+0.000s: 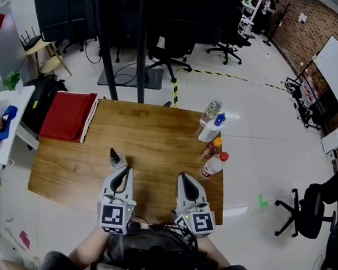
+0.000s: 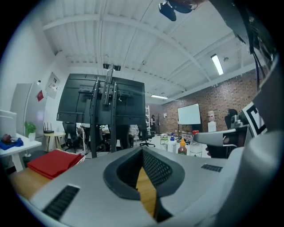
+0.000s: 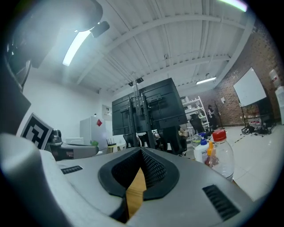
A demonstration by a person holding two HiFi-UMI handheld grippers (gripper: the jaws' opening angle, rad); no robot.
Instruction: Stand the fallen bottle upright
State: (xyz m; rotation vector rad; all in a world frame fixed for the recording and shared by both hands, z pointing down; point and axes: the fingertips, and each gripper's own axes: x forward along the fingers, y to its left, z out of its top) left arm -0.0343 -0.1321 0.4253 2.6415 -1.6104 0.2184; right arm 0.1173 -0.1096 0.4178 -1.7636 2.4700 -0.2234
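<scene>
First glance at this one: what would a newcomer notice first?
A row of bottles lines the right edge of the wooden table, nearest a clear plastic bottle with a red cap. A flat red stack lies at the far left corner. A small dark bottle stands just ahead of the shut left gripper; the right gripper is shut too.

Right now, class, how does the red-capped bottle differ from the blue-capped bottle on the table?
The red-capped bottle has a clear body; the blue-capped bottle is opaque white. The red-capped bottle stands nearer the front edge of the table, the blue-capped bottle farther back. Both stand upright near the table's right edge.
</scene>
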